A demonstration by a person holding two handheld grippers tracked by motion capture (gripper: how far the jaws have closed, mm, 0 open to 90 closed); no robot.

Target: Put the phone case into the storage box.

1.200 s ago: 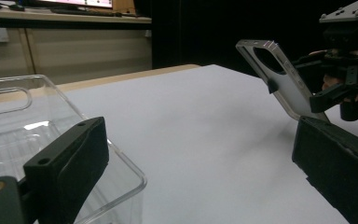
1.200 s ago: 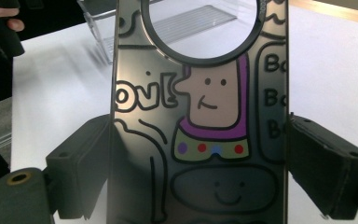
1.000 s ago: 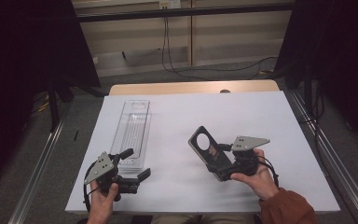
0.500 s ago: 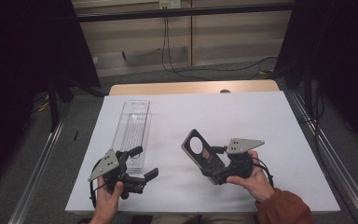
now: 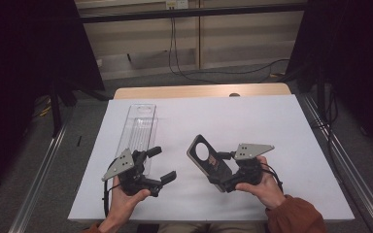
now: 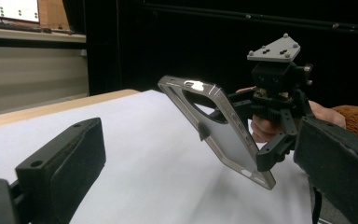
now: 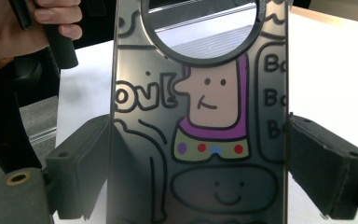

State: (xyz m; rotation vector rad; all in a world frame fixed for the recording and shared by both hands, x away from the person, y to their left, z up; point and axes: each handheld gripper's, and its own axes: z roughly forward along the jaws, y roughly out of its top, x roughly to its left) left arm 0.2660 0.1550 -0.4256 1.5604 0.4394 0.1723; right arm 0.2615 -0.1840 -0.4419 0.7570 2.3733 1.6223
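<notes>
High view showed my right tongs (image 5: pixel 222 183) clamped across the phone case (image 5: pixel 208 161), holding it tilted above the near tabletop (image 5: pixel 281 126) so its back faced me. My left tongs (image 5: pixel 161 164) stood open and empty, jaws just having narrowed slightly, ready beside the clear tray (image 5: pixel 138 128).

L gripper (image 5: pixel 161 165) low over near-left table, jaws wide apart, just been closing a bit, nothing between. R gripper (image 5: pixel 222 180) tilted up-left, pads clamped on phone case (image 5: pixel 207 158) edges, held off table.
</notes>
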